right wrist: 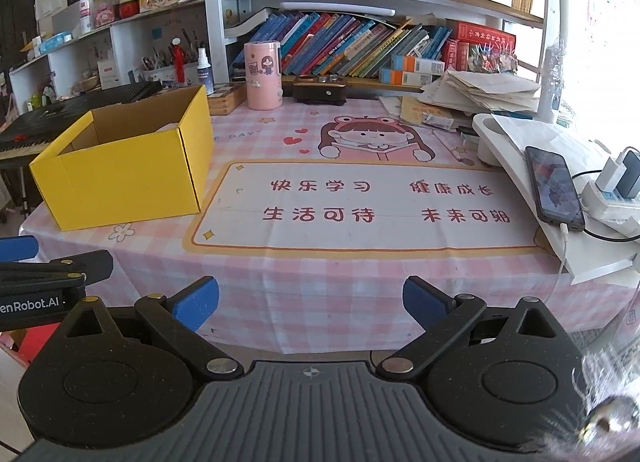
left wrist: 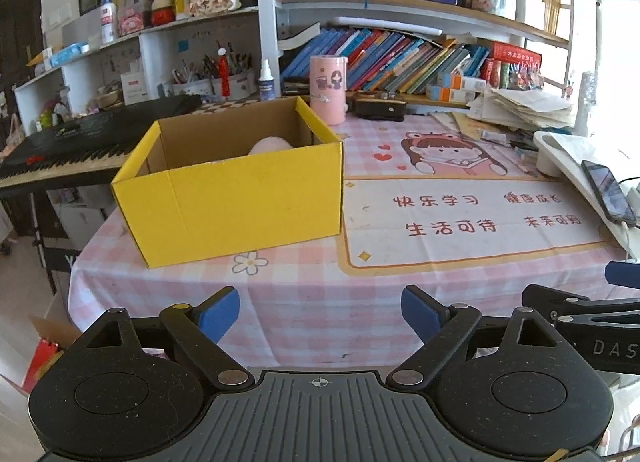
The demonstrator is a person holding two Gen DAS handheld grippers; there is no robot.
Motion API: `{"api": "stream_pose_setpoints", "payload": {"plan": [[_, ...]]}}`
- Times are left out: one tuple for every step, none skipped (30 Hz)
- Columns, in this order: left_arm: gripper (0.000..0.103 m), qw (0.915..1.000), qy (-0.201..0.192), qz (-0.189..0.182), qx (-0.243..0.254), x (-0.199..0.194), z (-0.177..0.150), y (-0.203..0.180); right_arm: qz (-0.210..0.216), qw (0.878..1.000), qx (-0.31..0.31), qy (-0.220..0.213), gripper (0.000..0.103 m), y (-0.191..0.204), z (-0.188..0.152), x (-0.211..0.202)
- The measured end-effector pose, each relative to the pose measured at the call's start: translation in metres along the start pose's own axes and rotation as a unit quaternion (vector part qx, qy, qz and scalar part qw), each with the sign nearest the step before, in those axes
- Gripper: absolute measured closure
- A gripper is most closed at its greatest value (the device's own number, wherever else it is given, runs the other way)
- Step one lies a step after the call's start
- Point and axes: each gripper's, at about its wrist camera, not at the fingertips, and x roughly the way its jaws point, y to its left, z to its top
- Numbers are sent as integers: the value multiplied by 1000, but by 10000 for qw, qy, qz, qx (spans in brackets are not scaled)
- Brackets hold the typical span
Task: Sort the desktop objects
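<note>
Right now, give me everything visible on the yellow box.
The yellow box is an open-topped rectangular carton, bright yellow outside and plain brown cardboard inside, with no lid in sight. It sits upright and flat on the pink checked tablecloth at the desk's left end, turned slightly so that one corner faces the cameras. A rounded pale pink object shows just above its front wall from inside; what it is cannot be told. Neither gripper touches the box.
</note>
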Motion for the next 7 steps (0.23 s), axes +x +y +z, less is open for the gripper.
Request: {"api": "stream_pose_setpoints", "payload": {"plan": [[13,10000,-14,0,-9,0,0,0,-1,10000,7,8,4,0,0,0],[13,10000,-22,1,-24,-1,0,1,0,10000,13,16,4,-1,-1,-1],[13,10000,-26,2,-42,-1,0,1,-1,10000,19,29,4,-1,-1,-1],[13,10000,-32,4,-62,0,0,2,1,10000,22,45,4,-1,-1,0],[14,10000,-38,5,-78,0,1,3,6,10000,22,62,4,-1,-1,0],[14,10000,-37,18,-85,1,2,3,10,10000,18,75,4,0,-1,1],[14,9999,-15,64,-82,2,3,4,17,10000,13,87,4,0,0,1]]}}
